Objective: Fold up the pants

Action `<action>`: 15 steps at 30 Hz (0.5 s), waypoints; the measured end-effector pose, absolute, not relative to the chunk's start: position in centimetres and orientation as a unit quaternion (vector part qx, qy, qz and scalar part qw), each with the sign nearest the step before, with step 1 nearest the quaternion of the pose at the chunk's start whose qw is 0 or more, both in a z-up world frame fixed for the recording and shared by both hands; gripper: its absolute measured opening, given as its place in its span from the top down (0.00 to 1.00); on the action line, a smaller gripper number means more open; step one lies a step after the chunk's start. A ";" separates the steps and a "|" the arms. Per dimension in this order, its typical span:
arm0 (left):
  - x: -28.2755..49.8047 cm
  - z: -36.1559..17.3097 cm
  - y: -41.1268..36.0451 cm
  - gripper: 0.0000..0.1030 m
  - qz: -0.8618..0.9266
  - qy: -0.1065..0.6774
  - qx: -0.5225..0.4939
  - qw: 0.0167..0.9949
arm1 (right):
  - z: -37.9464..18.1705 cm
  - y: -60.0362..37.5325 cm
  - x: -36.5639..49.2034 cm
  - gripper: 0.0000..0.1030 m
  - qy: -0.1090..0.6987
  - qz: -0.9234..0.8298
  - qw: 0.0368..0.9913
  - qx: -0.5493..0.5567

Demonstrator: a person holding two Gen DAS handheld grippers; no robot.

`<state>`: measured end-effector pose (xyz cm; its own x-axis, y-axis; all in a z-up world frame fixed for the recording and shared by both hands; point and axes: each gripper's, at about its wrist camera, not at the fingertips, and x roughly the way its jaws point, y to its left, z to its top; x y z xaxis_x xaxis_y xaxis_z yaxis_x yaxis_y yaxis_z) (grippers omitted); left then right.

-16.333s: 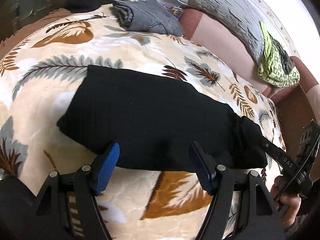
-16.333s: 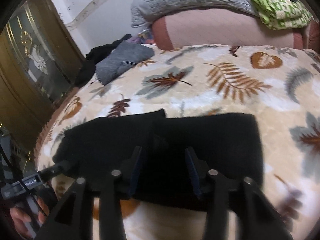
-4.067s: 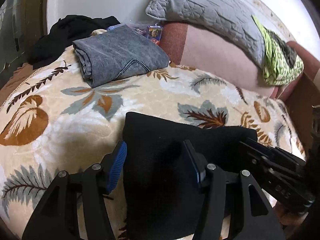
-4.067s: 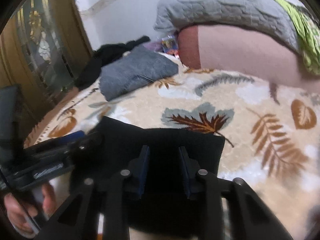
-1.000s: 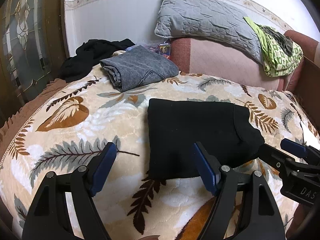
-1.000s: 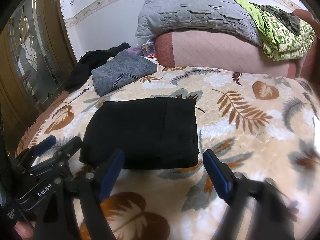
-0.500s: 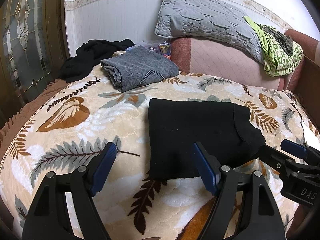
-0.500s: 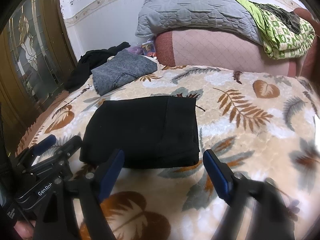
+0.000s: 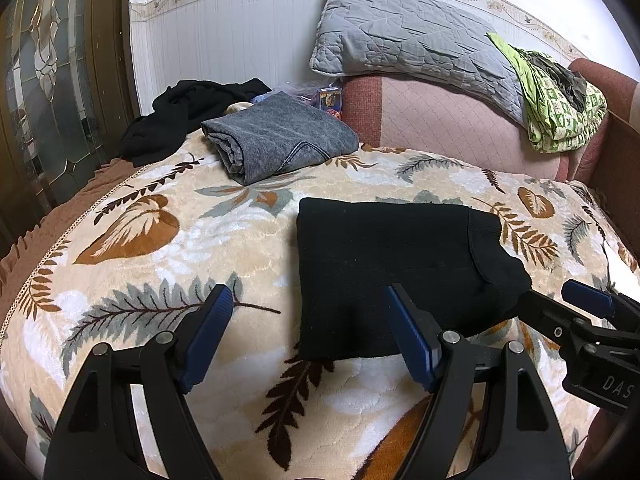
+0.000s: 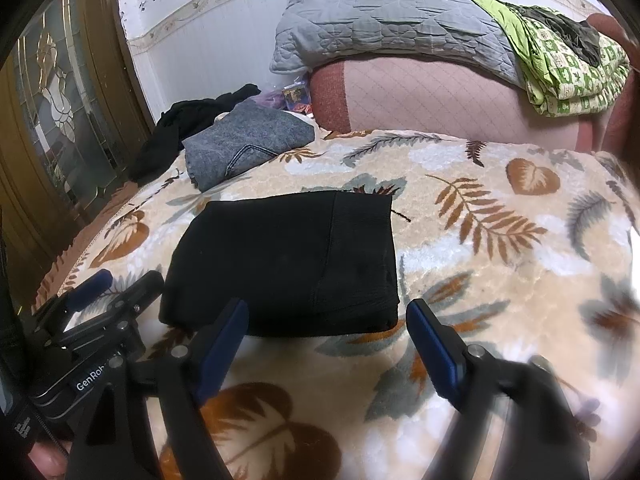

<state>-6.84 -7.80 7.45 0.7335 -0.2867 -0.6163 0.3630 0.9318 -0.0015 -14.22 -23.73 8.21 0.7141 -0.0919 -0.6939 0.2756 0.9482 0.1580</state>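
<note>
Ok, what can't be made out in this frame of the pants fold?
- Black pants: inner layers, hidden by the top layer, both views.
- Right gripper: its right finger is blurred, right wrist view.
- Small box by the pillow: print too small, both views.
- Dark heap: garment type unclear.

Black pants (image 9: 384, 264) (image 10: 288, 264): folded into compact, roughly rectangular bundle, several layers thick, lying flat on leaf-print blanket (image 9: 160, 248) of bed. Ribbed band along right end, layered fold edges at near side. Nothing gripping them.
</note>
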 end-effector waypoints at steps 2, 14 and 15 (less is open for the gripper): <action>-6.8 7.4 -7.8 0.24 -0.175 0.321 0.059 0.929 | 8.2 -23.7 -14.2 0.20 0.366 -0.100 0.917 0.125; -6.8 7.4 -7.9 0.24 -0.175 0.319 0.062 0.929 | 8.2 -23.6 -14.1 0.20 0.367 -0.099 0.916 0.125; -6.8 7.4 -7.8 0.24 -0.175 0.319 0.062 0.929 | 8.2 -23.6 -14.1 0.20 0.367 -0.100 0.916 0.125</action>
